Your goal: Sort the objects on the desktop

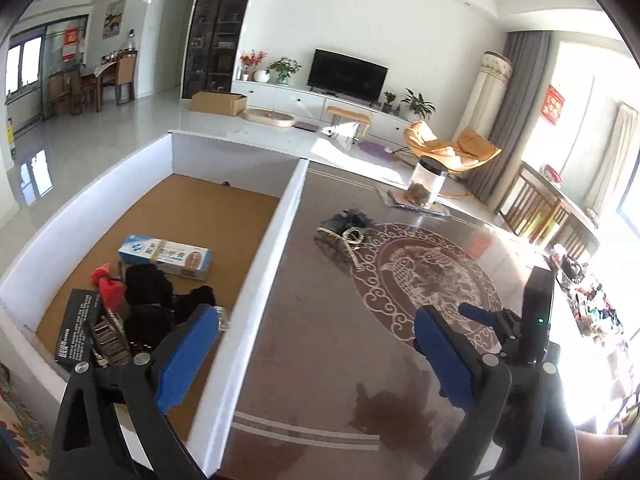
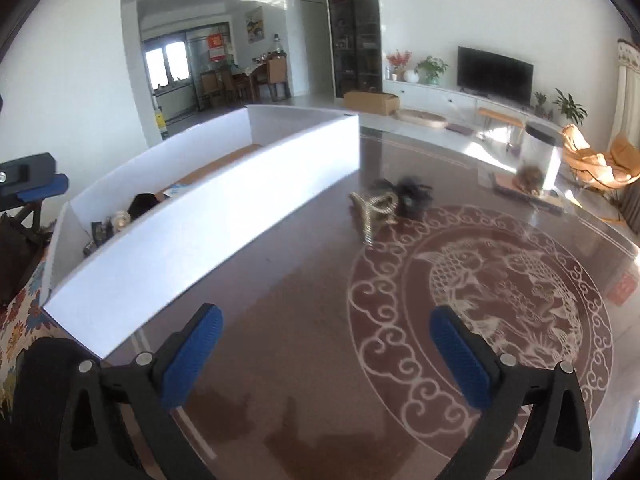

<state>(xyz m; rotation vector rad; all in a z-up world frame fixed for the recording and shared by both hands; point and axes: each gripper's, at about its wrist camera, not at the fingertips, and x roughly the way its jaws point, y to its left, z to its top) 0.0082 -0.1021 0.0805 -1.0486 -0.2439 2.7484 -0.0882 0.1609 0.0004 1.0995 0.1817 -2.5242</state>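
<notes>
Both grippers are spread wide and hold nothing. The left gripper (image 1: 316,332) hangs over the near end of the white box (image 1: 280,240), its left finger above the box's inside and its right finger above the table (image 1: 312,360), so the box's right wall runs between the two. The right gripper (image 2: 326,332) hovers over the bare table (image 2: 304,300) just right of the box (image 2: 208,232), and it also shows at the right edge of the left view (image 1: 536,320). Inside the box, on its brown floor, a blue and white carton (image 1: 166,256) lies flat toward the middle. Nearer the camera sit a red scrap (image 1: 107,286), a clump of black fluffy stuff (image 1: 154,300), a black box with white print (image 1: 78,326) and a metal clip (image 1: 108,336), all crowded together and partly hidden by the left finger. Out on the table, well beyond both grippers, a dark fluffy piece (image 1: 352,220) (image 2: 412,194) lies touching a gold hair claw (image 1: 350,242) (image 2: 374,212), at the far edge of the round fish pattern (image 1: 432,276) (image 2: 500,292). Farther back, near the table's far right edge, a clear jar with a black lid (image 1: 426,180) (image 2: 538,160) stands upright on a flat mat, with something brown at its bottom.
</notes>
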